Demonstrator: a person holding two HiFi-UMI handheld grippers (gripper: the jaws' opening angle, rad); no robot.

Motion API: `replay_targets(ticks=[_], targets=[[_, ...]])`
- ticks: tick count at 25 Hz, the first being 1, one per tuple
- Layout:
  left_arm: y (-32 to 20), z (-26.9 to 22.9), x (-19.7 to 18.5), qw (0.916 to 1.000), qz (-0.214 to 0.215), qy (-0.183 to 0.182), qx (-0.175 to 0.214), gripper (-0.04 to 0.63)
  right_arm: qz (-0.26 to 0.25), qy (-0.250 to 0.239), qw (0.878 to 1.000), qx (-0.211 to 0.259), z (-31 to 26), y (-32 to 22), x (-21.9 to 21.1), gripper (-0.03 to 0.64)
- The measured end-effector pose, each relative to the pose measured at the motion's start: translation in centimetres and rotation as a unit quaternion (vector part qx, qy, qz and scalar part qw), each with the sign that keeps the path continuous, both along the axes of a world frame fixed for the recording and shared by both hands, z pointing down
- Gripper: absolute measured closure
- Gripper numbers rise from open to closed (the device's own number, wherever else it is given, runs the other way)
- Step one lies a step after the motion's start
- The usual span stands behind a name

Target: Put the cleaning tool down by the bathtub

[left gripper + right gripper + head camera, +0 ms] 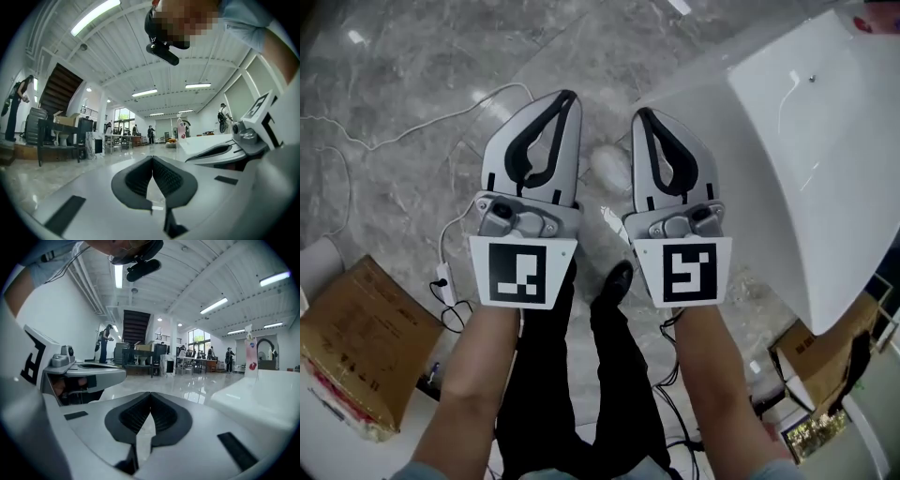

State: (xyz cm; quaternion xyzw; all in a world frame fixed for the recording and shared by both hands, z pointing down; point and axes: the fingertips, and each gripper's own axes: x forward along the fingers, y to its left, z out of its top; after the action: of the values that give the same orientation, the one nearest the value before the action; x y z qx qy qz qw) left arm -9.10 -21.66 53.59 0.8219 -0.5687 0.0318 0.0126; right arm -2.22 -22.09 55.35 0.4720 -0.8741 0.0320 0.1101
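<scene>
- Progress: judging by how things lie, the putting-down looks finished. Neither gripper carries anything, and a pale lump that I take for the cleaning tool (611, 167) lies on the floor (394, 75) just beside the bathtub (825, 159).
- Left gripper (566, 97): its jaws are brought together with the tips meeting, and nothing sits between the pads. It is held up off the floor on the side away from the bathtub.
- Right gripper (643, 116): its jaws are likewise closed on nothing. It is the nearer of the two to the bathtub, whose white rim fills the right of its own view.
- What is left: little, as far as I can judge, perhaps only making sure the tool rests steadily at the foot of the bathtub.
- Look of the cleaning tool: it is whitish, rounded and soft-edged, and it shows in the head view between the two grippers' tips.
  - It is too blurred to tell whether it is a brush, a sponge or a cloth, or whether it has a handle.
  - Whether it touches the bathtub's wall or lies just clear of it cannot be told.
- Around it: a white cable (450, 122) trails over the floor well away from the bathtub. A cardboard box (356, 337) stands farther off still. The person's dark shoe (617, 281) is planted near the bathtub's side.
</scene>
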Motion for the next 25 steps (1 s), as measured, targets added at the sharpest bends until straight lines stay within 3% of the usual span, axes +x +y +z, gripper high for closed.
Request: replay_targets(ticks=[5,10,19,25], targets=[[0.4,-9.9,1.1,0.9986,0.009,-0.017,0.049,0.578,0.010,-0.003,0.999,0.049,-10.4,-0.1,0.7,0.601],[1.3,-19.4,2.8,0.9971,0.016,-0.019,0.072,0.578,0.016,-0.011,0.995,0.093,-20.3,0.4,1.9,0.601],[4.9,-38.3,5.2,0.9870,0.012,-0.032,0.157,0.578,0.027,-0.019,0.982,0.186,-39.1,3.7,5.1,0.603],[10.4,-48.1,6.3,0.9864,0.014,-0.020,0.162,0.578,0.036,-0.027,0.976,0.213,-49.7,9.2,6.7,0.603]])
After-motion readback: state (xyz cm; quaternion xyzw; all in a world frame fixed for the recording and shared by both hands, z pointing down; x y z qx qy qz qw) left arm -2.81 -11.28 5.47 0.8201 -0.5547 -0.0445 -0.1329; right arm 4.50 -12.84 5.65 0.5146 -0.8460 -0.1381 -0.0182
